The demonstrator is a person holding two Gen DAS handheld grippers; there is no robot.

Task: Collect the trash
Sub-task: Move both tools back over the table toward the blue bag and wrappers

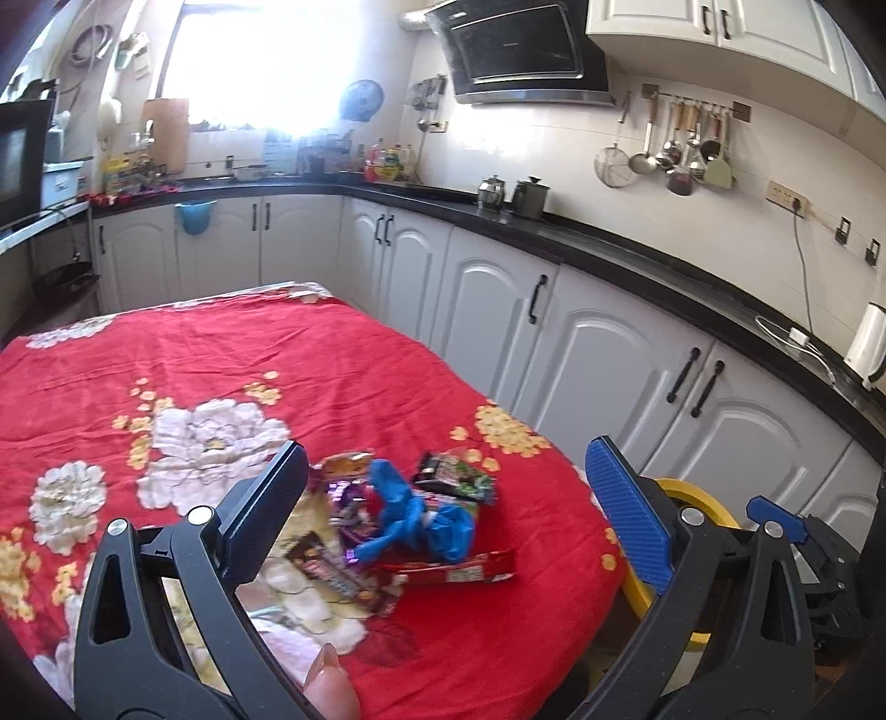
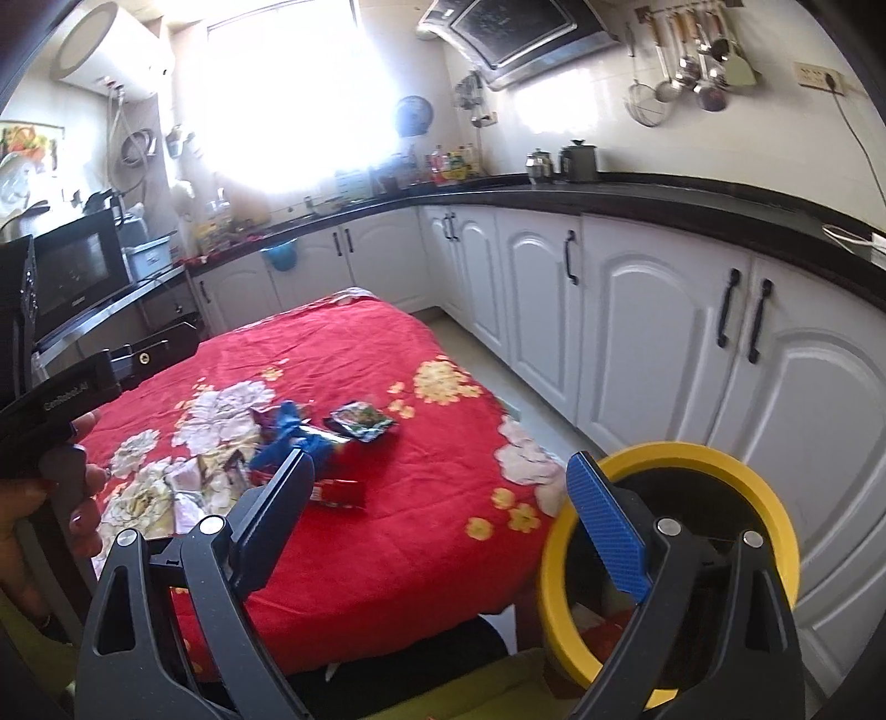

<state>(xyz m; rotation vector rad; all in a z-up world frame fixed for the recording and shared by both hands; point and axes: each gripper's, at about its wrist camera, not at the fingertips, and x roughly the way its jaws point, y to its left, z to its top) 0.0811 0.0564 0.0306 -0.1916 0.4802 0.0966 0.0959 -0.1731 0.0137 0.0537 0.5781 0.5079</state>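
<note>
Red-clothed surface (image 1: 387,387) carries trash pile (image 1: 404,520) directly ahead of left gripper (image 1: 448,515), nearer one; both jaws wide, empty. Right gripper (image 2: 443,526) over yellow bin (image 2: 670,559).

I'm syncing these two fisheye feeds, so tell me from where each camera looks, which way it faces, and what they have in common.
Left wrist: sits on the left tool, facing forward over the red floral tablecloth at the wrapper pile; its open fingers and a fingertip show.
Right wrist: sits on the right tool, further right, facing the same table corner and the yellow-rimmed bin; its open fingers and the person's left hand show.
Shared: tablecloth, wrapper pile, bin, white cabinets, range hood.
</note>
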